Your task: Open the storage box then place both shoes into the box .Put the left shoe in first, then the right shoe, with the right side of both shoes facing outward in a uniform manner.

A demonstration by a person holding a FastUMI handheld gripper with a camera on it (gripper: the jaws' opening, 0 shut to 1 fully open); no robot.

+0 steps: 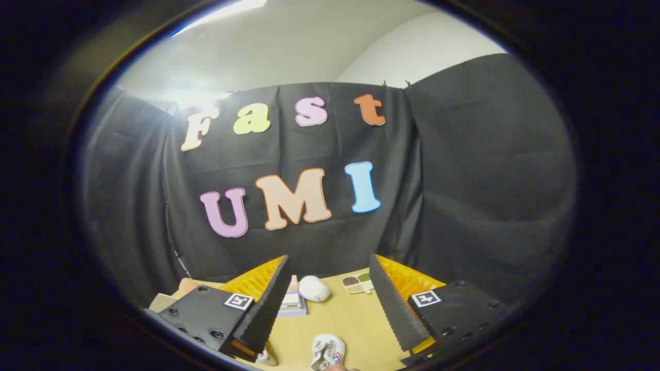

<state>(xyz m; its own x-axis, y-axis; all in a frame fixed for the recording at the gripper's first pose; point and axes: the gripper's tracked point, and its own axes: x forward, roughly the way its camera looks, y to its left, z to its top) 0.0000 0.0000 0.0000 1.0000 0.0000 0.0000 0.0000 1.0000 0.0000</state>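
Observation:
My gripper [327, 293] hangs above the wooden table [350, 319], open, with nothing between its fingers. Low between the fingers lies a white shoe [328, 351] with coloured trim, its toe toward me. A second white shoe [265, 357] peeks out just beside the left finger [268, 304], mostly hidden by it. I see no storage box from this angle.
Beyond the fingers a stack of books [293, 303] lies at the back of the table, with a white rounded object [313, 288] next to it. A small divided dish [357, 283] with dark and green contents sits near the right finger. A tan object [185, 285] rests at the far left.

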